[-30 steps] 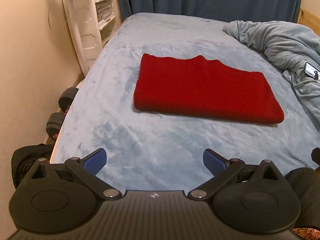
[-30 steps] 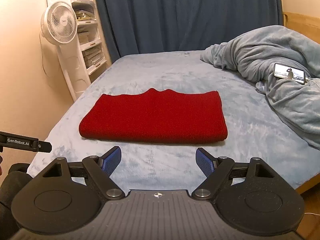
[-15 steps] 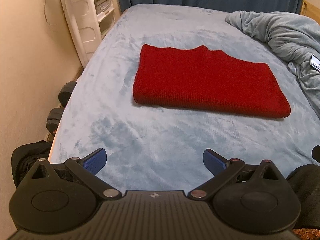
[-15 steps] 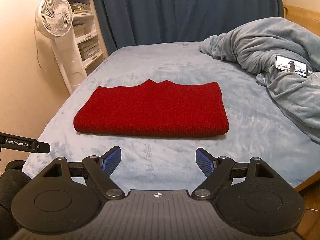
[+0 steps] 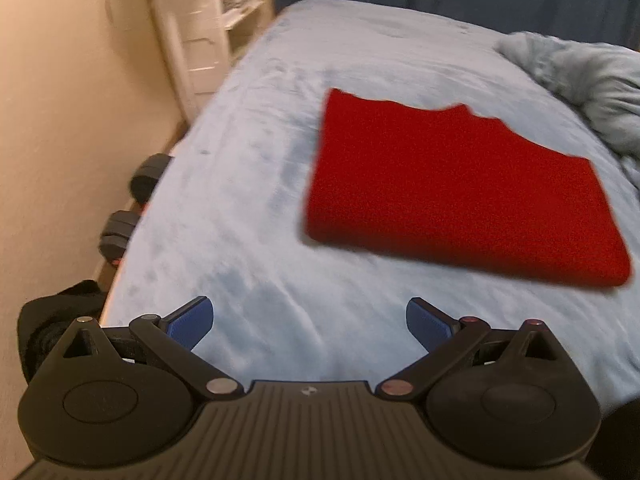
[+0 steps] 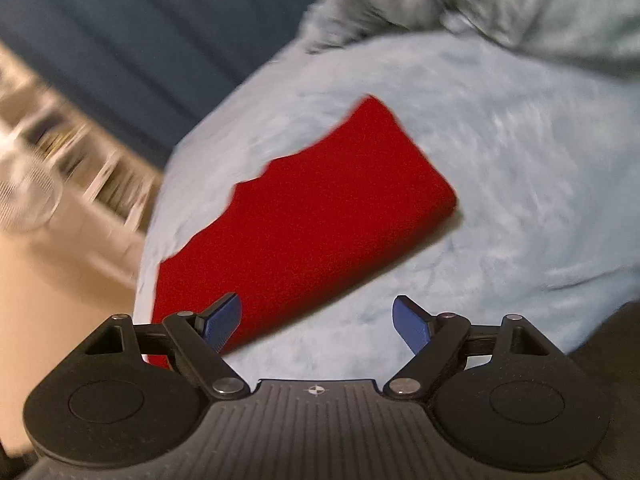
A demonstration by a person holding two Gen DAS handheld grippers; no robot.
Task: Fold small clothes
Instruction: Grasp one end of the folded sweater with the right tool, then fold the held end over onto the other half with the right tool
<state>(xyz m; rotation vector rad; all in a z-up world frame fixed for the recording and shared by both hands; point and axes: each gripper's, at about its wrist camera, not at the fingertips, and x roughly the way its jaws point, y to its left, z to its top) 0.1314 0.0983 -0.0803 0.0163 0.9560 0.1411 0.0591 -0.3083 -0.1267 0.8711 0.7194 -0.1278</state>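
A red knit garment (image 5: pixel 456 188) lies folded into a flat rectangle on the light blue bed (image 5: pixel 248 208). It also shows in the right wrist view (image 6: pixel 304 232), tilted because that camera is rolled. My left gripper (image 5: pixel 310 322) is open and empty, above the bed short of the garment's near edge. My right gripper (image 6: pixel 318 322) is open and empty, its left fingertip (image 6: pixel 222 320) over the garment's near left part. Both views are blurred by motion.
A crumpled grey-blue blanket (image 5: pixel 580 80) lies at the bed's right, also in the right wrist view (image 6: pixel 500 4). White shelves (image 5: pixel 208 20) stand against the wall on the left. Dark dumbbells (image 5: pixel 120 232) and a black bundle (image 5: pixel 52 320) lie beside the bed's left edge.
Both grippers have moved toward the garment. The right gripper has rolled sharply and dropped close over the garment's near left part. Both stay open.
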